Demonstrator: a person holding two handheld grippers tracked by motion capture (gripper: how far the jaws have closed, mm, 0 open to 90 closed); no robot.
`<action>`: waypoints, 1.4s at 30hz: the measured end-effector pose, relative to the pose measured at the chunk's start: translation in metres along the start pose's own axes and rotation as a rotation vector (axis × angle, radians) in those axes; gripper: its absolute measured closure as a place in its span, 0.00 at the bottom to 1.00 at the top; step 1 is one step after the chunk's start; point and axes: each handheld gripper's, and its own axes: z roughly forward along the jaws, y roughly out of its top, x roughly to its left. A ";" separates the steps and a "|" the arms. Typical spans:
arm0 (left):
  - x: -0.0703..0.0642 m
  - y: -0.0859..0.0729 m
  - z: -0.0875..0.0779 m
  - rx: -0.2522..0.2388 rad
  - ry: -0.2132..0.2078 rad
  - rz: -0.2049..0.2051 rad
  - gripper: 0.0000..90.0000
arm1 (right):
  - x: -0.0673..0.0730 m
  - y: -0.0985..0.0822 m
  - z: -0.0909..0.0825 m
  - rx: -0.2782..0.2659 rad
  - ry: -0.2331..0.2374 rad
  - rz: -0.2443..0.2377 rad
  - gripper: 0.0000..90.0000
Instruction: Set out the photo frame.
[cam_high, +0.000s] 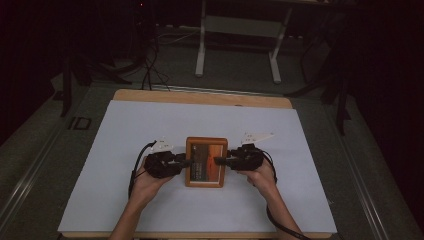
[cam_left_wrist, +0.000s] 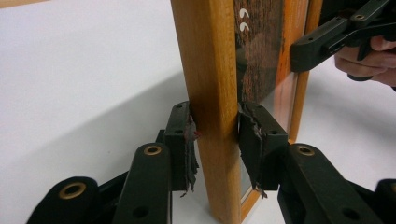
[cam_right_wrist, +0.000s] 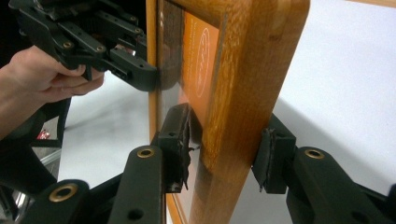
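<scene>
A wooden picture frame (cam_high: 205, 161) with an orange and brown picture under glass sits at the middle of the white sheet, between my two grippers. My left gripper (cam_high: 189, 162) is shut on its left rail; in the left gripper view the torn pads (cam_left_wrist: 187, 140) press both faces of the wood (cam_left_wrist: 210, 70). My right gripper (cam_high: 218, 161) holds the opposite rail, and in the right gripper view its pads (cam_right_wrist: 180, 140) sit against the glass side and the back of the wood (cam_right_wrist: 252, 70). Each gripper view also shows the other gripper farther off, the right one (cam_left_wrist: 308, 49) and the left one (cam_right_wrist: 140, 74).
A white sheet (cam_high: 150, 130) covers the wooden table (cam_high: 200, 96), with open room all round the frame. Beyond the far edge stands a white-legged desk (cam_high: 240, 40) on a dark floor, with cables and stands at the left.
</scene>
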 end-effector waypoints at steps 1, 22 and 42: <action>0.000 0.000 0.000 0.003 0.001 0.005 0.73 | 0.001 0.001 0.000 0.004 -0.010 -0.005 0.66; 0.000 -0.001 0.006 0.070 -0.026 0.013 0.70 | 0.004 -0.008 -0.010 0.017 -0.058 -0.021 0.73; 0.022 0.001 -0.022 -0.012 -0.009 -0.054 0.51 | 0.012 -0.023 -0.053 0.021 -0.154 0.005 0.47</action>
